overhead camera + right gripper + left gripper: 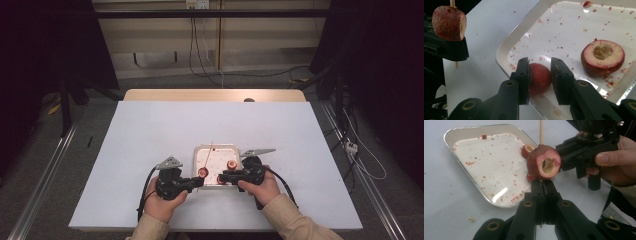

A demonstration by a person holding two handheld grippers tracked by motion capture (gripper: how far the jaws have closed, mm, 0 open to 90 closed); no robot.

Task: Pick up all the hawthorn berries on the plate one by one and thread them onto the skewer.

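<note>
My left gripper [543,182] is shut on a thin wooden skewer [541,131] that stands upright. A cored red fruit [543,162] is threaded on the skewer just above the jaws, at the near left corner of the metal tray [218,148]. My right gripper [539,67] has both pads against a small whole red fruit [539,78] that lies at the tray's [506,47] near edge. Its jaws [564,155] point at the skewered fruit [449,22] from close by. Another cored fruit [602,57] lies in the tray.
Red crumbs are scattered over the tray's floor [494,165]. The tray sits near the front of a white board [150,135] on a wooden table [215,95]. Both hands [260,187] meet at the tray's front edge. Cables trail over the floor beyond.
</note>
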